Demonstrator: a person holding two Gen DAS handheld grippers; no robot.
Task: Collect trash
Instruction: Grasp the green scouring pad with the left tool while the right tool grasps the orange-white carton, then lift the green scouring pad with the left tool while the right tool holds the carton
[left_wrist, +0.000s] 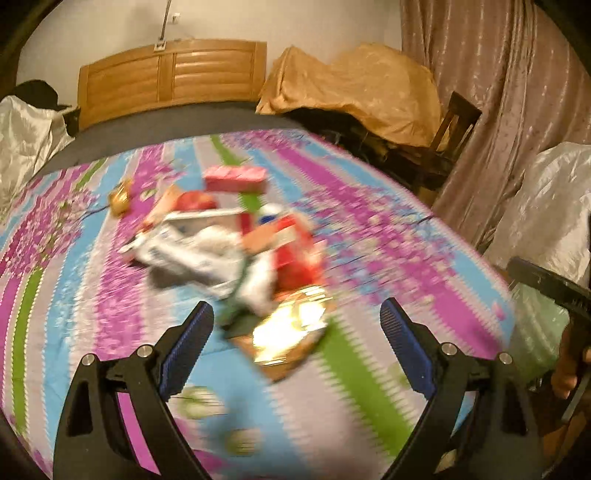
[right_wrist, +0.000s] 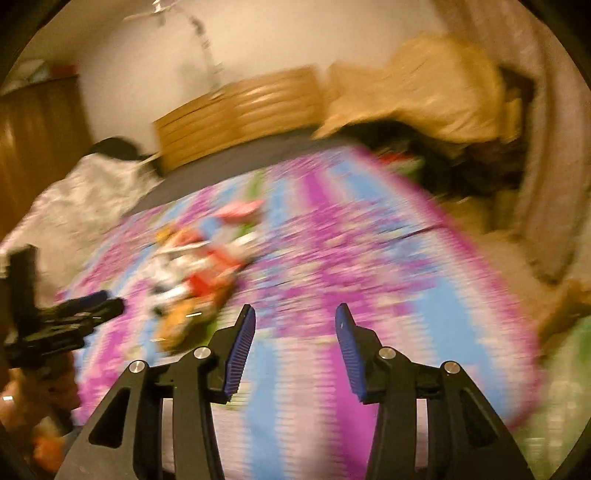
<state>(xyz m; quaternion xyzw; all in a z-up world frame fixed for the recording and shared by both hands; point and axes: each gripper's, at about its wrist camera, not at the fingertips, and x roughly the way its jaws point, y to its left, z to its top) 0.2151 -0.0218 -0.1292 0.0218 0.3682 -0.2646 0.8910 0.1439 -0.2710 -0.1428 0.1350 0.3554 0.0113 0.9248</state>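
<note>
A heap of trash (left_wrist: 236, 251) lies in the middle of a bed with a striped floral sheet (left_wrist: 388, 236): white crumpled wrappers, red packets, a pink box (left_wrist: 236, 178), a red round thing (left_wrist: 195, 201) and a shiny gold wrapper (left_wrist: 291, 332). My left gripper (left_wrist: 297, 314) is open wide above the sheet, the gold wrapper lying just beyond its tips, nothing between its fingers. In the blurred right wrist view the same heap (right_wrist: 199, 273) lies ahead and to the left. My right gripper (right_wrist: 295, 314) is open over bare sheet and holds nothing. The left gripper (right_wrist: 74, 314) shows at that view's left edge.
A wooden headboard (left_wrist: 170, 74) stands at the far end of the bed. Tan cloth (left_wrist: 354, 85) covers furniture at the back right, beside a dark chair (left_wrist: 450, 125) and a curtain (left_wrist: 509, 92). Silvery plastic bags sit at the left (left_wrist: 26, 136) and right (left_wrist: 546, 199).
</note>
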